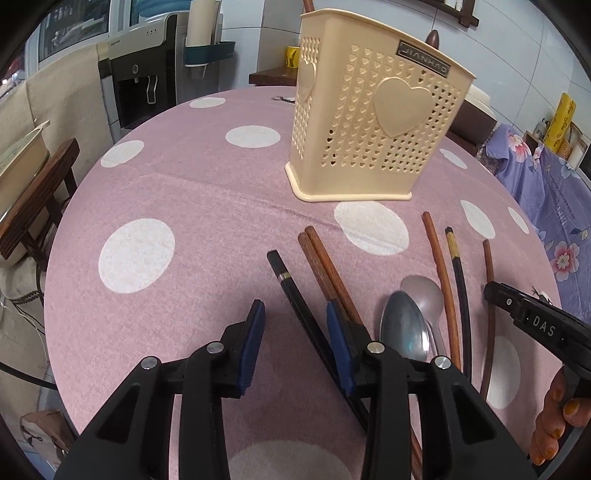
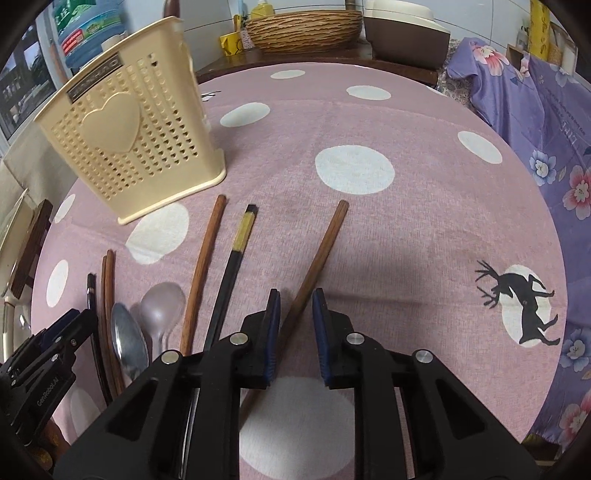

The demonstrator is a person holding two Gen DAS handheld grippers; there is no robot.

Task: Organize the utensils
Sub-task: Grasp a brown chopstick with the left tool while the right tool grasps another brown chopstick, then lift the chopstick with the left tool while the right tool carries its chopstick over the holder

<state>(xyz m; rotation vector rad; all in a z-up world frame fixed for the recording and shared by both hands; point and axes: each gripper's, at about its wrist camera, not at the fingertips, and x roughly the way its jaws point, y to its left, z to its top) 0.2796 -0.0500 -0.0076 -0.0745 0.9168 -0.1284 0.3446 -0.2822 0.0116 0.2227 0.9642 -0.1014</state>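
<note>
A cream perforated utensil holder (image 1: 373,122) stands upright on the pink dotted tablecloth; it also shows in the right wrist view (image 2: 129,125). Chopsticks and two metal spoons (image 1: 406,325) lie in front of it. My left gripper (image 1: 295,314) is open above a black chopstick (image 1: 291,291), beside a brown chopstick pair (image 1: 325,266). My right gripper (image 2: 295,299) is open with a single brown chopstick (image 2: 321,251) lying between its fingers on the cloth. A black-and-yellow chopstick (image 2: 236,251), another brown chopstick (image 2: 203,266) and the spoons (image 2: 147,321) lie to its left.
The round table's edge (image 2: 546,206) drops off to a purple floral cloth (image 2: 554,122) on the right. A woven basket (image 2: 303,26) and cooker sit behind. A water dispenser (image 1: 144,74) and wooden stand (image 1: 37,206) are to the left.
</note>
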